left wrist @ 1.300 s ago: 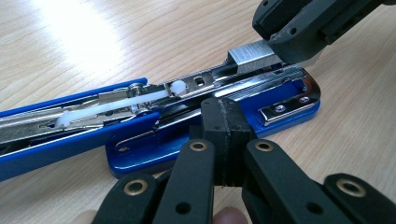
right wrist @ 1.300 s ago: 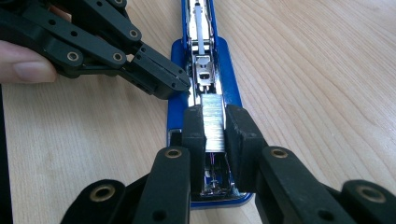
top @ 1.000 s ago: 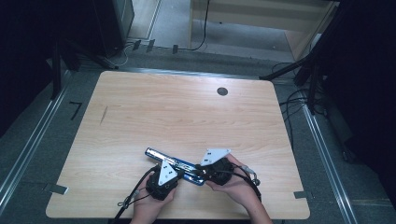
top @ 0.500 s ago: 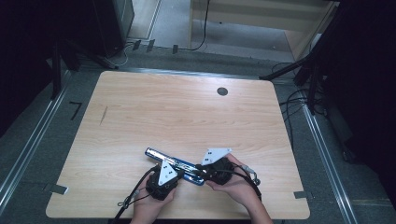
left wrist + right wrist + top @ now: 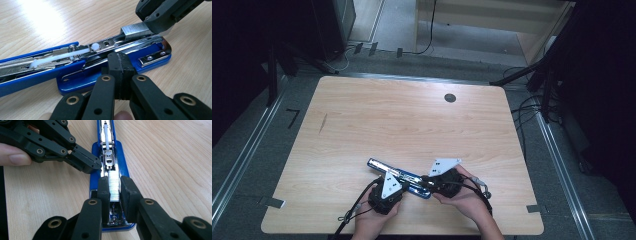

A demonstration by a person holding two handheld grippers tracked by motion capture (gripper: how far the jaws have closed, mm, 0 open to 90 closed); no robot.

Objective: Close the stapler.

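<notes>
1. Left gripper (image 5: pixel 119 75) has its two black jaws pressed flat together with nothing between them; their joined tips push against the side of the open blue stapler (image 5: pixel 82 71), at the edge of the base.
2. Right gripper (image 5: pixel 115 188) pinches a silver strip of staples (image 5: pixel 114 185) between its pads, directly over the stapler's (image 5: pixel 110 152) metal staple channel near the front end.
3. From the left gripper view, that staple strip (image 5: pixel 136 31) sits on top of the channel with the right gripper (image 5: pixel 160 17) clamped on it from the upper right.
4. From the right gripper view, the left gripper (image 5: pixel 86 161) comes in from the left, its closed tips touching the blue base beside the channel; a fingertip (image 5: pixel 13 155) shows behind it.
5. Stapler's lid is swung back flat, so the tool lies stretched out in a long line, with the white pusher rod (image 5: pixel 60 56) exposed along the magazine.
6. In the high view the stapler (image 5: pixel 399 175) lies on the wooden table (image 5: pixel 412 120) near its front edge, slanting from upper left to lower right.
7. Both hands rest on the table there, the left gripper (image 5: pixel 398 188) and the right gripper (image 5: pixel 428 181) close together at the stapler's right half.
8. A dark round cable hole (image 5: pixel 450 98) sits toward the far side of the table, well apart from the work.
</notes>
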